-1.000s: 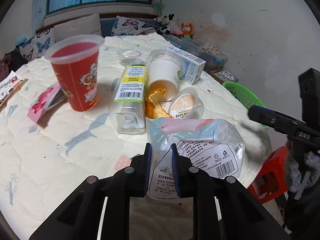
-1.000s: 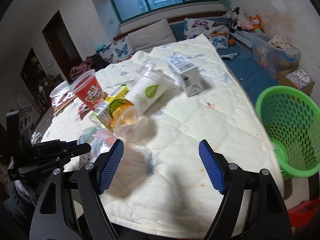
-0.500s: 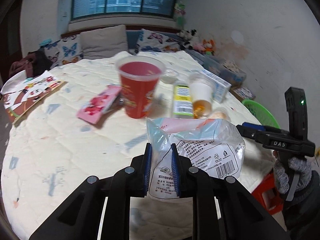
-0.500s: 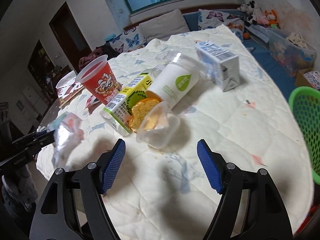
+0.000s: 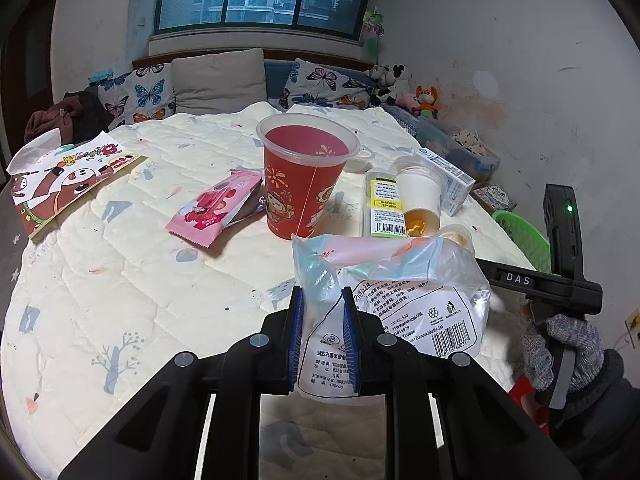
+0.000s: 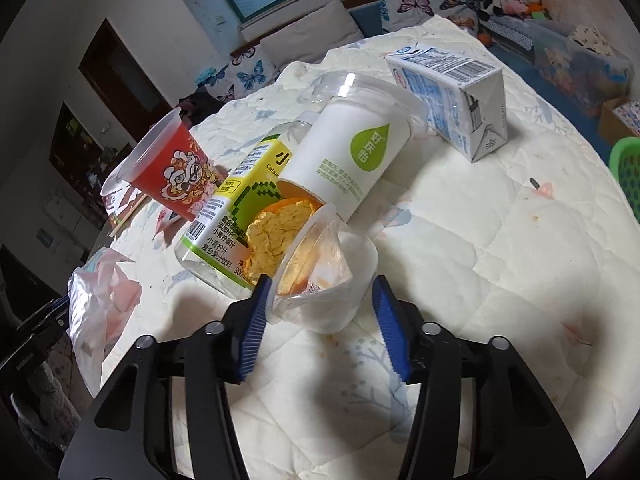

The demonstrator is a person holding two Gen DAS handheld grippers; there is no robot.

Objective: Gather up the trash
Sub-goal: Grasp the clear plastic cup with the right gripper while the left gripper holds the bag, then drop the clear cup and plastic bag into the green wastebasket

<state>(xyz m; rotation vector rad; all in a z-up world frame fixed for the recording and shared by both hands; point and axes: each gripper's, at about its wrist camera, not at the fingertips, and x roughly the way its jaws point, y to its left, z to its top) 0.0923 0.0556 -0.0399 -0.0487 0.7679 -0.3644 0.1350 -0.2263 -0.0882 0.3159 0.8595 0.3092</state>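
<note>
Two grippers at a round worktop (image 5: 120, 264) covered with a quilted cream cloth. Left gripper (image 5: 323, 336) — jaws closed on a crumpled clear plastic bag (image 5: 400, 292) with printed text and a barcode, held above the near edge of the worktop; the same bag shows at the left edge of the right wrist view (image 6: 100, 292). Right gripper (image 6: 320, 312) — jaws have just been closing around a small clear plastic cup (image 6: 324, 276) lying on its side on the cloth; the left pad looks to be at the cup's rim, the right pad stands just clear of its wall, so no grip yet. Orange peel (image 6: 268, 240) lies against the cup's mouth and spills from a white paper cup (image 6: 352, 156) with a green drop mark, also on its side. Beside it lies a clear bottle (image 6: 232, 216) with a yellow-green label, touching the paper cup. Blue-and-white milk carton (image 6: 452, 100) lies beyond, apart from the cups. Red cup (image 5: 306, 180) with cartoon print stands upright mid-worktop; pink snack wrapper (image 5: 216, 212) lies just to its left; printed paper bag (image 5: 60, 184) lies near the far left edge. Green mesh basket (image 5: 520, 236) stands off the worktop at the right. A hand in a grey knit glove (image 5: 560, 352) holds the right gripper's handle.
</note>
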